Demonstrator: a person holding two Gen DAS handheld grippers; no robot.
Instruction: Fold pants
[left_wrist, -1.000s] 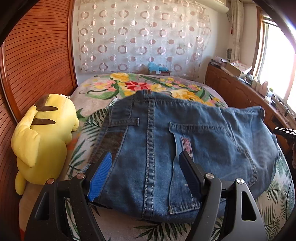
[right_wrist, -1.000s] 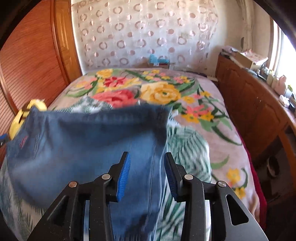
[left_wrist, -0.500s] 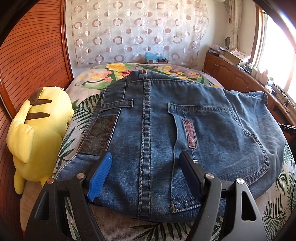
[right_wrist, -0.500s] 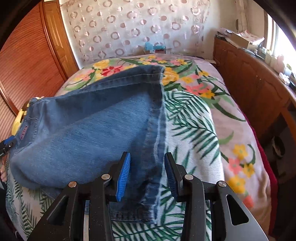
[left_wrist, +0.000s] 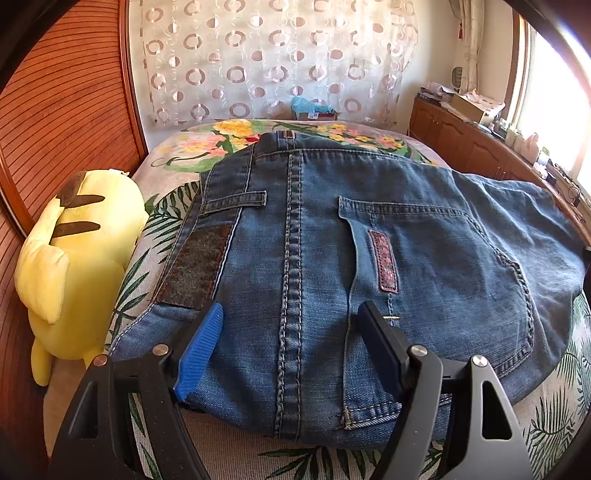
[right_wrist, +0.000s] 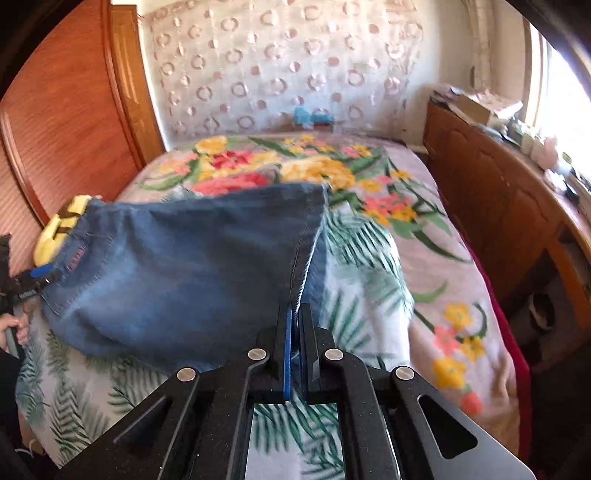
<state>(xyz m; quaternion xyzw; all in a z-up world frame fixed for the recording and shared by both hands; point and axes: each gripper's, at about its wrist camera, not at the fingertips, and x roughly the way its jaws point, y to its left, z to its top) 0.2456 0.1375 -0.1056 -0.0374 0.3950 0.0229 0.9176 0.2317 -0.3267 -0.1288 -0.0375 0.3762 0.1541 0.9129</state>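
While the left gripper (left_wrist: 290, 345) stands with jaws wide apart over the thick stitched denim of the jeans (left_wrist: 369, 266) on the flowered bedspread (left_wrist: 192, 147), the right gripper (right_wrist: 295, 328) pinches their side seam shut. Only the left view shows the back pocket (left_wrist: 436, 273), with a plush yellow toy (left_wrist: 77, 266) at nine o'clock.
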